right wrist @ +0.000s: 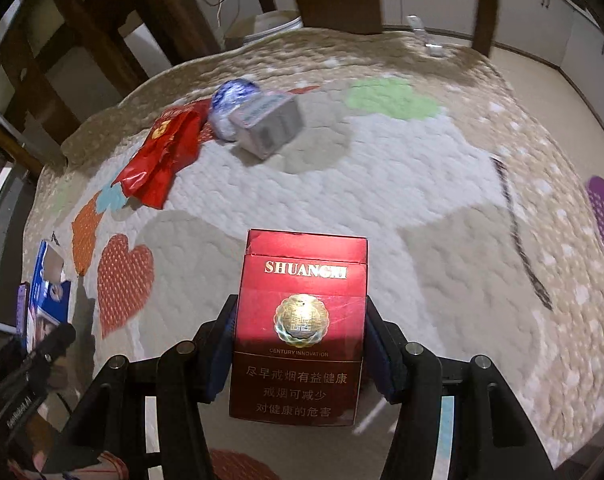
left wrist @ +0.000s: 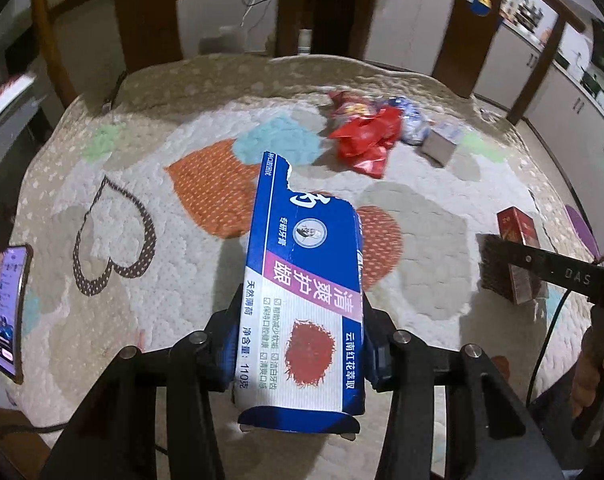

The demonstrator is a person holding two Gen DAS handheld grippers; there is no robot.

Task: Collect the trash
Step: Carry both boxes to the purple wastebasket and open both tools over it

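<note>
My left gripper (left wrist: 300, 320) is shut on a torn blue and white toothpaste box (left wrist: 302, 288), held above the quilted table cover (left wrist: 142, 312). My right gripper (right wrist: 300, 328) is shut on a red cigarette pack (right wrist: 300, 328), also held over the cover; that pack also shows in the left wrist view (left wrist: 518, 256). Further back lie a crumpled red wrapper (left wrist: 366, 136) (right wrist: 162, 160), a blue and white crumpled bag (left wrist: 412, 118) (right wrist: 230, 108) and a small grey box (left wrist: 442, 140) (right wrist: 268, 126), close together.
A phone (left wrist: 10, 312) with a lit screen lies at the table's left edge. Wooden chairs (left wrist: 142, 20) stand behind the table. The toothpaste box shows at the left in the right wrist view (right wrist: 48, 300). White cabinets (left wrist: 562, 92) line the right wall.
</note>
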